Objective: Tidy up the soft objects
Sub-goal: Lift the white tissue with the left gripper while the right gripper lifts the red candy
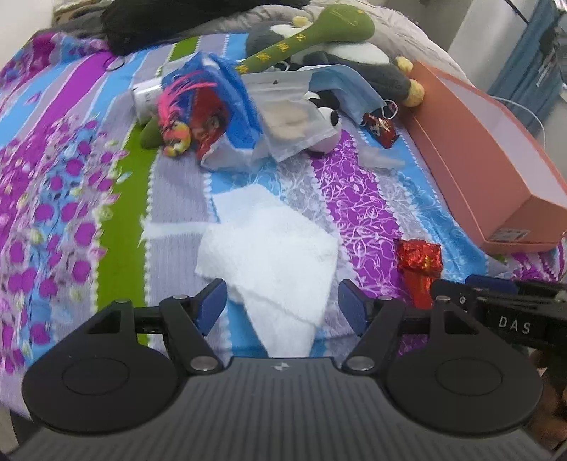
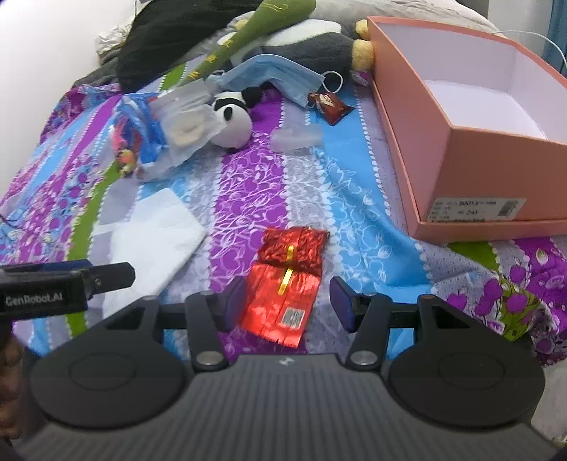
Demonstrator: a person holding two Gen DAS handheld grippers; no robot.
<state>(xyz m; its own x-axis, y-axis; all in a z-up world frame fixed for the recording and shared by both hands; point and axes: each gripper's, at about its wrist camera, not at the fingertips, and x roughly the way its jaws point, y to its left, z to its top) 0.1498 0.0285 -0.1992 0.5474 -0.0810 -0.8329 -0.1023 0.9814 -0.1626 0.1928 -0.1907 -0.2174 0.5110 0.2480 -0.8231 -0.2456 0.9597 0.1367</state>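
Note:
A white folded cloth (image 1: 269, 259) lies on the patterned bedspread (image 1: 71, 177), its near corner between the blue pads of my open left gripper (image 1: 281, 305). A red foil packet (image 2: 287, 283) lies between the pads of my open right gripper (image 2: 287, 305), untouched; it also shows in the left wrist view (image 1: 420, 266). Farther back lie a small panda plush (image 2: 232, 120), a blue face mask (image 2: 280, 78), a clear bag of pads (image 1: 294, 117), a blue and red feathered toy (image 1: 202, 103), a green plush stick (image 1: 312, 35) and a grey penguin plush (image 2: 319, 42).
An open pink shoebox (image 2: 471, 156), empty inside, sits at the right on the bed. A small red snack packet (image 2: 331, 104) and a clear plastic piece (image 2: 296, 138) lie near it. A black fluffy item (image 1: 170, 21) lies at the back. The cloth also shows in the right wrist view (image 2: 156, 234).

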